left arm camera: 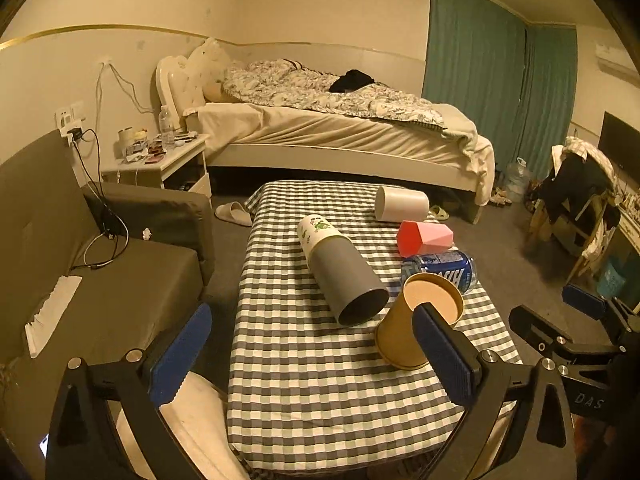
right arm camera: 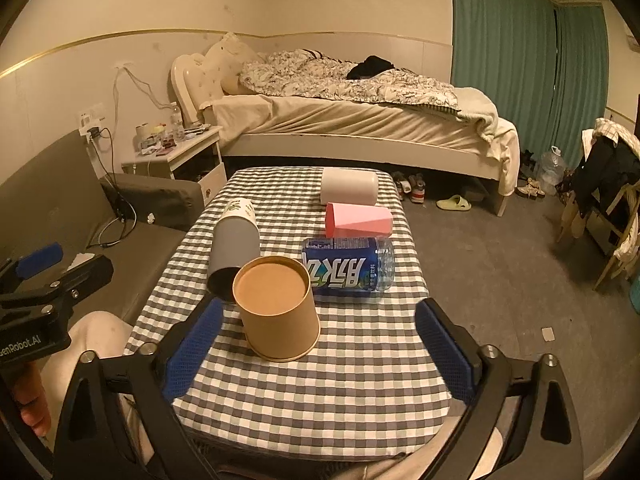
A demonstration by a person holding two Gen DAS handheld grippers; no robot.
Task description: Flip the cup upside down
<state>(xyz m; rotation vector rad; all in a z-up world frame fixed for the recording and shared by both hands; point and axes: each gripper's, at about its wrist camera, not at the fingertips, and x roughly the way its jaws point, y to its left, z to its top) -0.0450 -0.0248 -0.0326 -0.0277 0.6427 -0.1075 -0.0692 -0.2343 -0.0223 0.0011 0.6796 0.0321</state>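
Brown paper cup (right arm camera: 278, 307) stood upside down between the wide-spread right gripper (right arm camera: 318, 350), and a bump could tip it.

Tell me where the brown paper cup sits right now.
The brown paper cup stands upside down on the near part of the checkered table, beside the grey tube's open mouth and just before the blue bottle.

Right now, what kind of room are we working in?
Most likely a lived-in bedroom: an unmade bed behind the checkered table, a cluttered nightstand beside it, and teal curtains along the far wall.
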